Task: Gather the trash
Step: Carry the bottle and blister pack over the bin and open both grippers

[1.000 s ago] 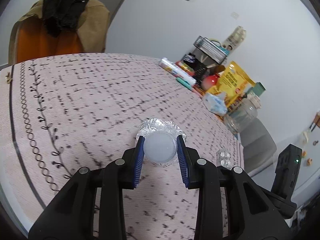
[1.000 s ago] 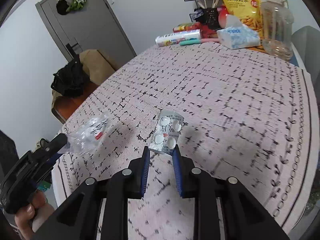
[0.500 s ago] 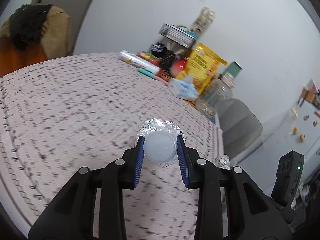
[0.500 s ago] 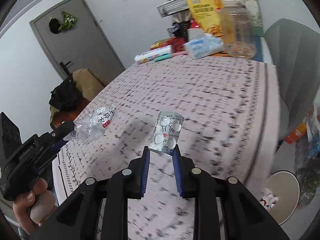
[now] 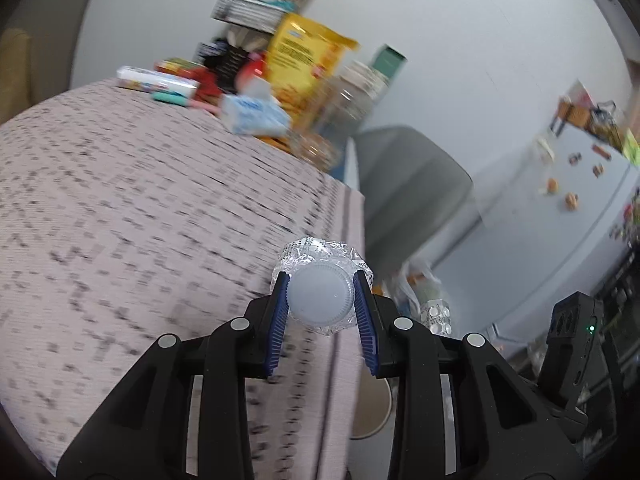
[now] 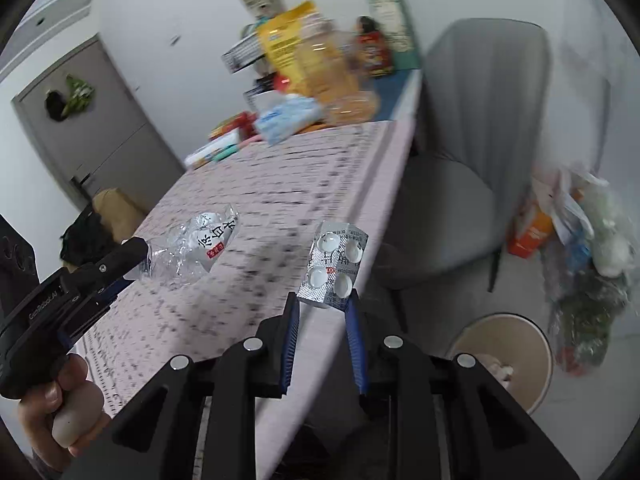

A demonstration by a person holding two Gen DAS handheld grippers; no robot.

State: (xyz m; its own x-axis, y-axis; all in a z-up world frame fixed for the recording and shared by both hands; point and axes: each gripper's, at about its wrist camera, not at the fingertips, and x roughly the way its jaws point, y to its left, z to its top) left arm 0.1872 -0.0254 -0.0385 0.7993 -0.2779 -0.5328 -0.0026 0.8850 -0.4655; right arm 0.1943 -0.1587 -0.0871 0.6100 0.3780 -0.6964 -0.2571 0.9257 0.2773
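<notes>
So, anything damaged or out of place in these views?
The plastic bottle in the left gripper is crushed flat. Loose bags and packaging are heaped on the floor beside the bin.

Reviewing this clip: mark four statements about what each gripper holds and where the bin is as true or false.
1. The left gripper grips a crushed clear plastic bottle by its cap end. True.
2. The right gripper is empty. False: it holds a blister pack.
3. A round bin stands on the floor beside the table. True.
4. The blister pack lies flat on the tablecloth. False: it is held up in the air.
</notes>
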